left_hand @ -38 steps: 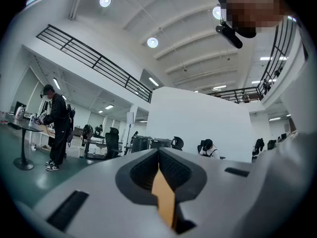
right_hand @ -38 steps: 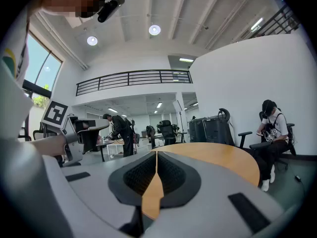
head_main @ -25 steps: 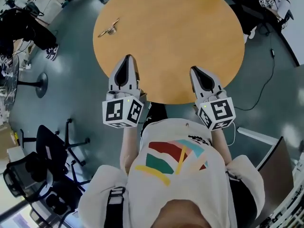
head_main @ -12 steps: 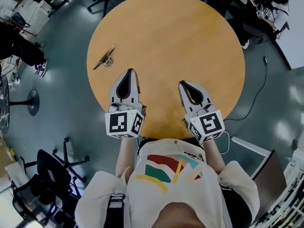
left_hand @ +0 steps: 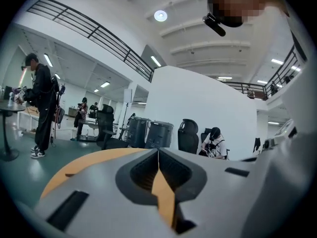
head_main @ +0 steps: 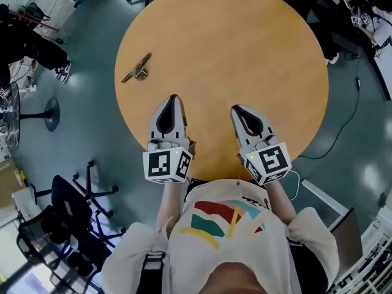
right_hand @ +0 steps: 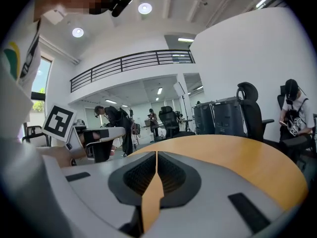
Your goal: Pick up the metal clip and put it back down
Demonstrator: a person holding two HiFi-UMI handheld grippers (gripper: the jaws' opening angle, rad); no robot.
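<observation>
The metal clip (head_main: 138, 70) lies on the round wooden table (head_main: 245, 48) near its left edge, far forward and left of both grippers. My left gripper (head_main: 172, 100) hovers over the table's near edge, jaws shut with nothing between them. To its right my right gripper (head_main: 238, 110) is level with it over the near edge, also shut and empty. In the left gripper view the left gripper (left_hand: 158, 151) has its jaws meeting along a thin seam. The right gripper (right_hand: 156, 154) looks the same in the right gripper view. Neither gripper view shows the clip.
Office chairs (head_main: 67, 207) stand on the grey floor at the lower left. A person (head_main: 30, 41) is at the far left, and another sits at the top right (head_main: 367, 11). A cable (head_main: 343, 112) trails on the floor right of the table.
The head view has shifted, so the table and clip sit lower in the frame. Both grippers have moved a little forward over the table's near edge and stay shut.
</observation>
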